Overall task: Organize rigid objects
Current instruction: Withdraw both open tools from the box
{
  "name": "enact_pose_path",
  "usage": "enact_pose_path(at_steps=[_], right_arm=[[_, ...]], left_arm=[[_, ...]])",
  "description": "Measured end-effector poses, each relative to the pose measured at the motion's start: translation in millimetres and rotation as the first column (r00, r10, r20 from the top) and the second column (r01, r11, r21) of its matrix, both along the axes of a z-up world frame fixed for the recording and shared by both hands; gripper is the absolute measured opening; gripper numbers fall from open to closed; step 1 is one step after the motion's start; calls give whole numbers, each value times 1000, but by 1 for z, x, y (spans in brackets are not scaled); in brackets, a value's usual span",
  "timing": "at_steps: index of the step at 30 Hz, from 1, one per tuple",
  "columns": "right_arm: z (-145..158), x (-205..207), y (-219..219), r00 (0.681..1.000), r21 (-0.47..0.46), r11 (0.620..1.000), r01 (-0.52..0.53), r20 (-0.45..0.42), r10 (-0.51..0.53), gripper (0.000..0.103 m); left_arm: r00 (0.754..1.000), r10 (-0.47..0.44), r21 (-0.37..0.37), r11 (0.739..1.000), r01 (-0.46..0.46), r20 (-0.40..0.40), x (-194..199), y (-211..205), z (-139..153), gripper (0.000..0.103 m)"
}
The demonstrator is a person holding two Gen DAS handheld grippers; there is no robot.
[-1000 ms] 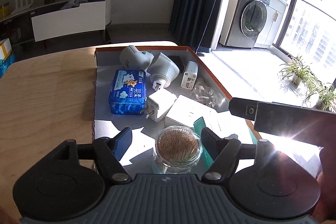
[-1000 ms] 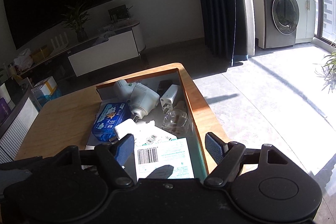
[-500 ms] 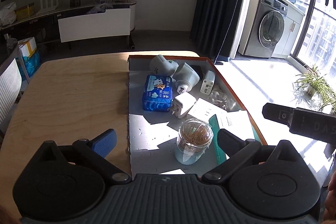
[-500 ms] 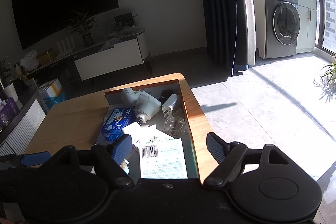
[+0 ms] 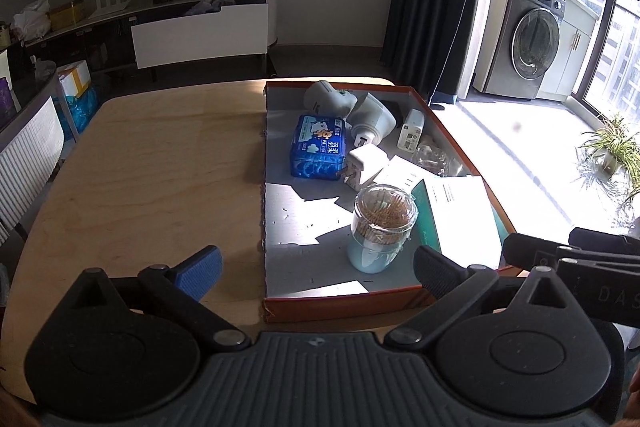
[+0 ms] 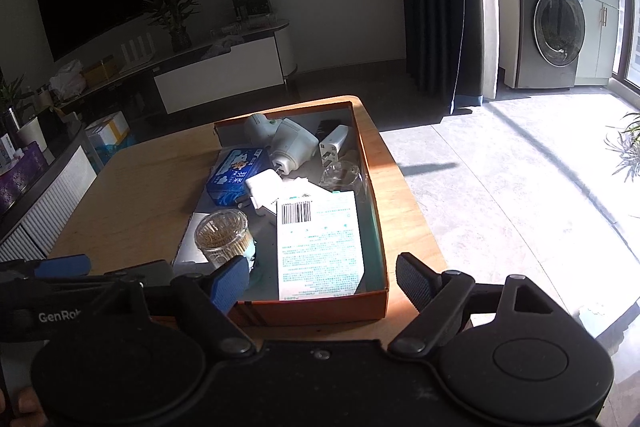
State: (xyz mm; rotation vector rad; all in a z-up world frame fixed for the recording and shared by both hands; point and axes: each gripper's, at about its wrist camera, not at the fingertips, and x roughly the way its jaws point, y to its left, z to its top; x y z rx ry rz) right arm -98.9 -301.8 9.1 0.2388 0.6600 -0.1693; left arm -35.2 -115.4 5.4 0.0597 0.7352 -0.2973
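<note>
An orange-rimmed box [image 5: 348, 301] [image 6: 316, 307] sits on the wooden table. In it stand a clear toothpick jar [image 5: 382, 227] [image 6: 224, 237], a blue tissue pack [image 5: 319, 147] [image 6: 236, 177], white chargers [image 5: 366, 167] [image 6: 264, 189], two white plug-in units [image 5: 370, 117] [image 6: 290, 145] and a flat white and teal carton [image 5: 460, 211] [image 6: 318, 239]. My left gripper [image 5: 316, 269] is open and empty, held back from the box's near edge. My right gripper [image 6: 322, 277] is open and empty above the box's near edge.
The wooden table [image 5: 160, 167] stretches left of the box. A chair back [image 5: 24, 155] stands at the table's left edge. A TV bench [image 5: 192, 27] and a washing machine [image 5: 536, 43] are beyond. Sunlit floor [image 6: 520, 187] lies to the right.
My left gripper opened off the toothpick jar and drew back toward me; the jar stays standing in the box. My right gripper also drew back and up.
</note>
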Motion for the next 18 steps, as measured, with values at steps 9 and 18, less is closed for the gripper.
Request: enact_pose_path(at_steps=[9, 18], right_arm=[[-4, 3, 0, 1000, 1, 1000, -4, -14, 4, 97], [-5, 5, 2, 1000, -2, 1000, -4, -18, 4, 97]], left_arm=[[1000, 9, 14, 1000, -8, -16, 2, -1, -4, 103], [1000, 8, -2, 1000, -8, -16, 1, 2, -6, 103]])
